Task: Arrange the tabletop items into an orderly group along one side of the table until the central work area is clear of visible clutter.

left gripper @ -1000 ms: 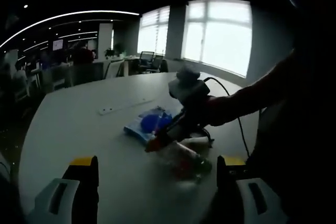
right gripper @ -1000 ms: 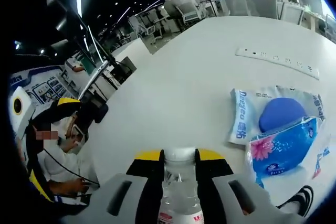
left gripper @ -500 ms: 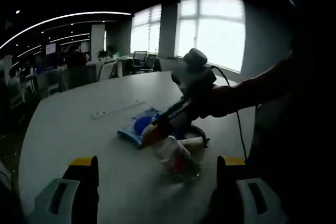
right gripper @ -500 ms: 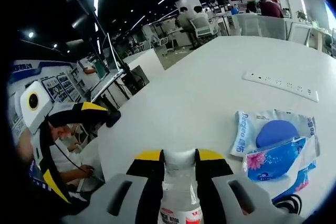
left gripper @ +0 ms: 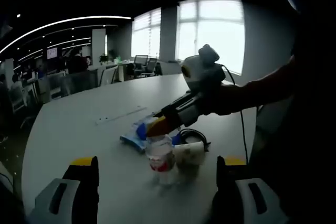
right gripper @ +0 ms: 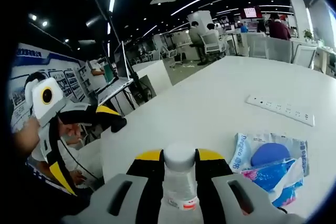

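Observation:
A clear water bottle (left gripper: 159, 155) with a red label and white cap stands upright near the table's front. My right gripper (left gripper: 157, 128) comes in from the right and is shut on its neck. In the right gripper view the bottle (right gripper: 179, 186) rises between my yellow-tipped jaws, and my right gripper (right gripper: 179, 162) clamps just under the cap. My left gripper (left gripper: 157, 167) hangs open in front of the bottle with nothing between its jaws. It also shows as the left gripper (right gripper: 107, 115) at the table's left edge, held by a person.
Blue tissue packs (right gripper: 273, 169) lie with a blue round thing (right gripper: 268, 153) on them. A white roll (left gripper: 189, 153) and a black cable (left gripper: 193, 134) sit right of the bottle. A white power strip (right gripper: 281, 109) lies farther out on the white table (right gripper: 210, 98).
The right gripper has turned the bottle from tilted to upright. Both views have shifted a little with the hands.

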A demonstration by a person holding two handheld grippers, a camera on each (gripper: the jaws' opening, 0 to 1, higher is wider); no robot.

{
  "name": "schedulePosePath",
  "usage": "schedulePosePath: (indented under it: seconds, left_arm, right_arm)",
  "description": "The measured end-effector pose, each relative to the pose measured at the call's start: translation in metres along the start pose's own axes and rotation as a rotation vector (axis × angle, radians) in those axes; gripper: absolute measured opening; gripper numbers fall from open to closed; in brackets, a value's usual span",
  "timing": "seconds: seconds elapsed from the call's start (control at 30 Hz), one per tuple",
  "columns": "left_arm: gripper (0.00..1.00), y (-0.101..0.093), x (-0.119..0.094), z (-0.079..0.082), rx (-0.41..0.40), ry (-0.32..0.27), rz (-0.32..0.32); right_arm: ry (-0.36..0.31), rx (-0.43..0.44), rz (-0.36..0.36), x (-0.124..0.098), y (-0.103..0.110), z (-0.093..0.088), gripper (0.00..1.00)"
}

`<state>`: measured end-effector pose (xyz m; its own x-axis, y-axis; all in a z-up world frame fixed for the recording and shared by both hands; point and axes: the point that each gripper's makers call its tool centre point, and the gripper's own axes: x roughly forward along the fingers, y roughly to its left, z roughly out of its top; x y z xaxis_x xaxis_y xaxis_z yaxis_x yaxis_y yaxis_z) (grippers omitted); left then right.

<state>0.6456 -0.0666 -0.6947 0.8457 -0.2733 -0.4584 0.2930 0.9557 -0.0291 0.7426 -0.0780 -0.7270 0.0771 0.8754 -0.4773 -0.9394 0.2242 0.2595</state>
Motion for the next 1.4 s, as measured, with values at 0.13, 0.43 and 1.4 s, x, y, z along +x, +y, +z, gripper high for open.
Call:
schedulePosePath:
  seconds: [0.13, 0.43, 1.4]
  left_arm:
    - [0.91, 0.000, 0.000, 0.001, -0.005, -0.008, 0.005]
    - [0.91, -0.001, -0.002, -0.003, -0.017, -0.004, 0.009]
    - [0.90, 0.013, 0.009, 0.008, 0.025, 0.001, -0.031]
  right_arm:
    - [-0.007, -0.137, 0.001, 0.001, 0.007, 0.004, 0.17]
    - [-0.001, -0.223, 0.036, 0.001, 0.020, 0.001, 0.17]
    - [-0.091, -0.117, -0.011, -0.025, 0.009, 0.011, 0.31]
